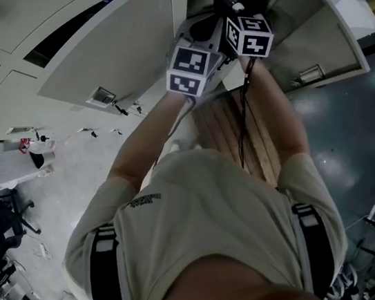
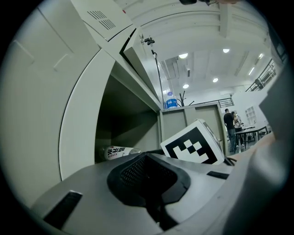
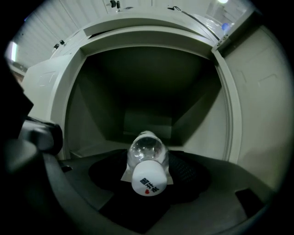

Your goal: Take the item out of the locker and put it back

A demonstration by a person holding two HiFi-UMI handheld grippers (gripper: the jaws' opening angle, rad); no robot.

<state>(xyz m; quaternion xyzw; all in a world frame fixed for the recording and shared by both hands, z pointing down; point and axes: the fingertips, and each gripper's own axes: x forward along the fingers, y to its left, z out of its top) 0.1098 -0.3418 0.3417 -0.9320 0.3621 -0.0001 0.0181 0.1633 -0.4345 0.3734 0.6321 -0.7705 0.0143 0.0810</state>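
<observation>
Now the bottle (image 3: 147,169) lies gripped lengthwise between the right tongs (image 3: 147,157).

White cap (image 3: 148,180) of the clear bottle (image 3: 146,158), seen end-on from the right gripper view: a short line of dark Chinese characters, upside down, with a small red heart beside them; the characters are too small to read with certainty. From the left gripper view, the same bottle (image 2: 117,151) lies on the floor of the locker (image 2: 133,114) near its front edge, its white label carrying bold black Chinese characters, also not legible. The person's shirt (image 1: 204,213) bears a small dark line of print on the chest, unreadable. The marker cubes (image 1: 193,68) (image 1: 251,36) show black-and-white square code patterns, no lettering.
</observation>
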